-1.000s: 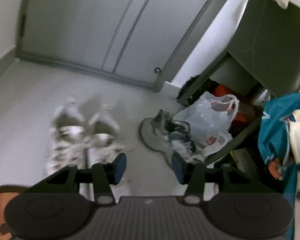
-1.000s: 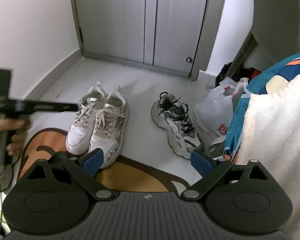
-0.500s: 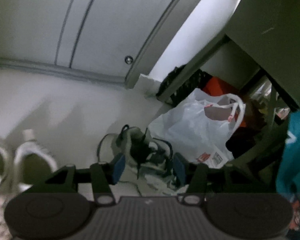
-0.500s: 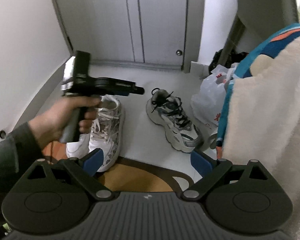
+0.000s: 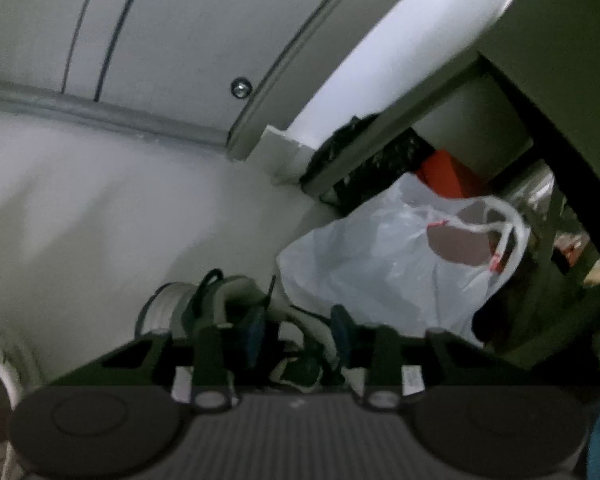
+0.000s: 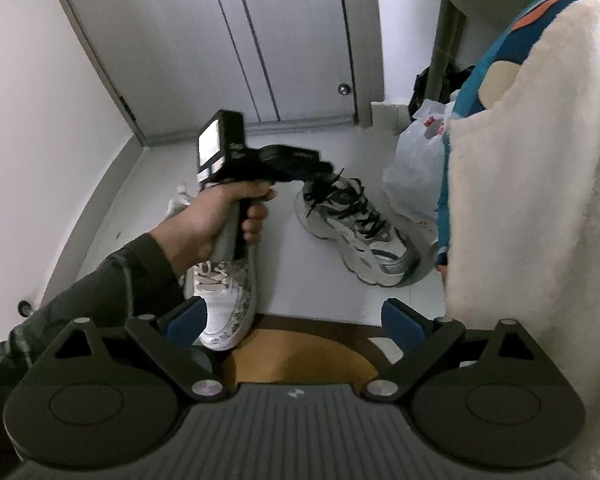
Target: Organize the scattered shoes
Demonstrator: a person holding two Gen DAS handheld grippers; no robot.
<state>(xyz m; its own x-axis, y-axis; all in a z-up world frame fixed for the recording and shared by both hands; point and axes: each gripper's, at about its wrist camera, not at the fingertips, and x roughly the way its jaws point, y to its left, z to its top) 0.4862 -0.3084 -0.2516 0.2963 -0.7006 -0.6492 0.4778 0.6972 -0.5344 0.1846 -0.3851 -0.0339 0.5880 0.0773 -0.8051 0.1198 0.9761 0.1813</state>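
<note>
A grey and white sneaker with black laces (image 6: 360, 232) lies on the pale floor, heel toward the door. A hand (image 6: 220, 216) holds my left gripper (image 6: 324, 174) down at that heel. In the left wrist view its jaws (image 5: 298, 332) are closing, with the sneaker's collar (image 5: 300, 320) between the blue pads; I see no firm press. One white sneaker (image 6: 228, 292) of a pair shows below the hand; its mate is mostly hidden. My right gripper (image 6: 294, 318) hangs open over the mat edge, holding nothing.
A white plastic bag (image 5: 380, 264) sits just right of the grey sneaker, under a dark shelf (image 5: 540, 152). A brown mat (image 6: 300, 356) lies in the foreground. A fleece garment (image 6: 540, 160) hangs at the right. The grey door (image 6: 280, 40) closes the far end.
My left gripper swung right from the white pair to the grey sneaker and sank onto its heel, its jaws narrowing. The right gripper's view rolled a little.
</note>
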